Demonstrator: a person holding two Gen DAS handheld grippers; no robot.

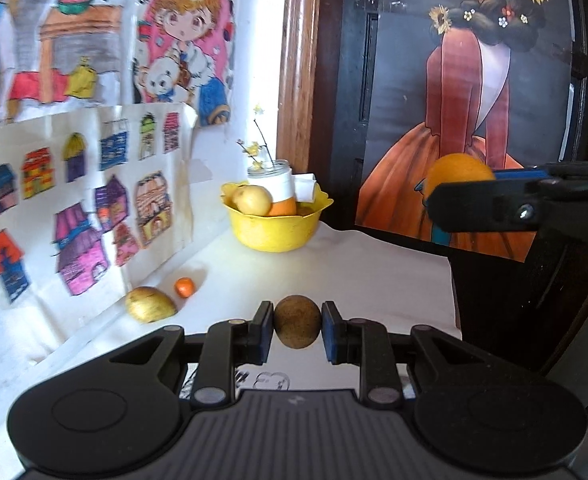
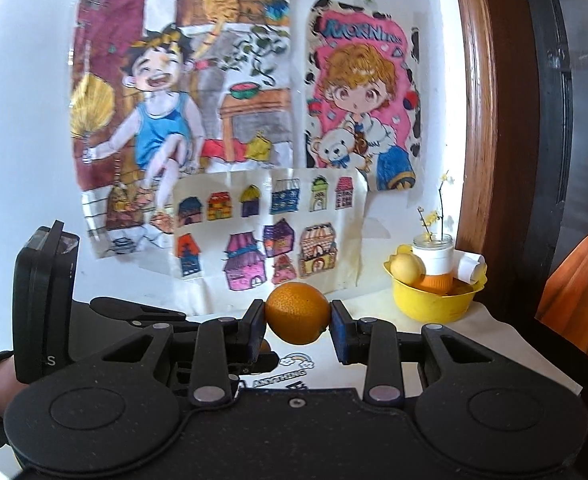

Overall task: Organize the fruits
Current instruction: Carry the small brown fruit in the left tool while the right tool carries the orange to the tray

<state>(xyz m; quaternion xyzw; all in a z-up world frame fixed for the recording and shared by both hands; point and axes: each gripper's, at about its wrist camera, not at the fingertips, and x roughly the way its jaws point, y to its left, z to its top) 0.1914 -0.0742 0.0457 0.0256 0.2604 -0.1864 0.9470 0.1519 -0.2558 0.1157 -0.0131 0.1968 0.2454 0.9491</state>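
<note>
Two grippers are each carrying one fruit above the white table (image 1: pixel 374 264). The left gripper (image 1: pixel 297 327) is pinching a brown round fruit (image 1: pixel 297 322) between its two blue pads, and the fruit is hanging in the air over the near part of the table. The right gripper (image 2: pixel 298 325) is pinching an orange (image 2: pixel 297 313) in the same way; in the left wrist view this orange is showing at the right side, higher than the table edge.

At the far corner of the table a yellow bowl (image 1: pixel 274 232) is standing near the wall. A pale yellow fruit (image 1: pixel 252 199) is lying in it at the left side, and a jar with a white and orange wrap (image 1: pixel 276 188) is standing in it, with thin flower stems rising from the jar. On the table, near the drawings on the wall, a yellow-green fruit (image 1: pixel 150 305) is lying, and a small orange fruit (image 1: pixel 185 287) is sitting just beside it, closer to the bowl. Both are well apart from the bowl.

In the right wrist view a hand (image 2: pixel 2 390) is showing at the left edge behind the left gripper.
</note>
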